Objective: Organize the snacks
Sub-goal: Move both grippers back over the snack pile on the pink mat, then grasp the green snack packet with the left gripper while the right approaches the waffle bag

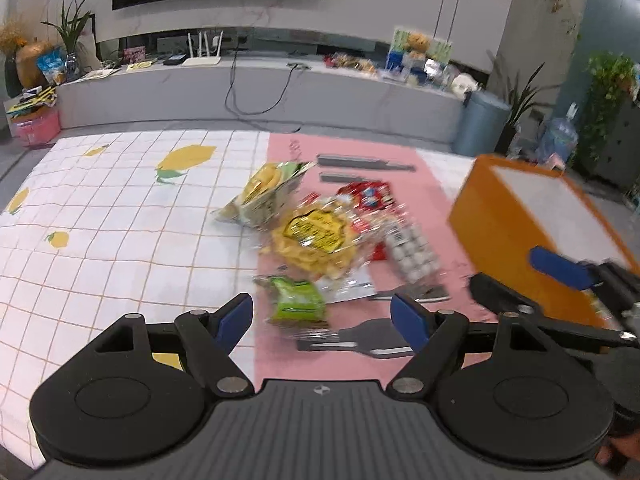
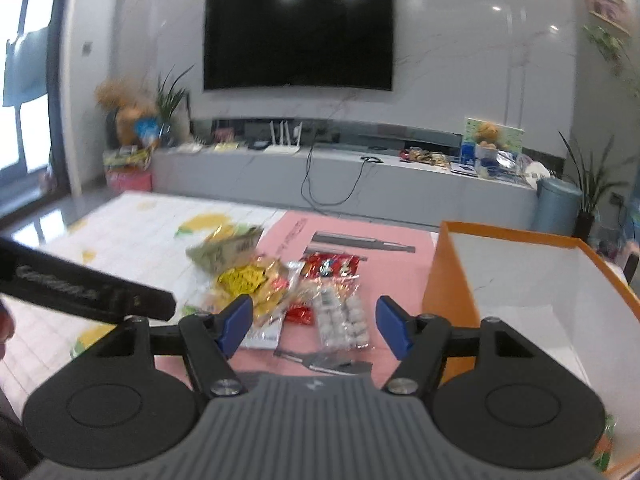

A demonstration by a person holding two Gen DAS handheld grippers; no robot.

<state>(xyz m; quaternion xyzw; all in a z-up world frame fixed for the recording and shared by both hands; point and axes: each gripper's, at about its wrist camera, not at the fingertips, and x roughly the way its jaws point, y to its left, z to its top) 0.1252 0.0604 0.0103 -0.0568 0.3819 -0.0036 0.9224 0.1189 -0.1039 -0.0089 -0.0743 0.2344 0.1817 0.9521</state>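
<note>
Green snack packet (image 1: 296, 300) between left gripper (image 1: 323, 314) fingers, untouched

Blue pads on black arms are shown by the left claw (image 1: 322, 322), and the same colours by the right claw (image 2: 314, 328). Just ahead of the left claw a bright green packet (image 1: 298, 300) is seen, and beyond it a clear bag (image 1: 316, 236) printed yellow with black lettering. Farther ahead a red packet (image 1: 370, 196) lies on a pink mat (image 1: 436, 208). To the left, a white cloth (image 1: 120, 220) is patterned with thin orange grid lines and yellow lemons. To the right, an orange box (image 1: 500, 216) with a white inside is seen.
</note>
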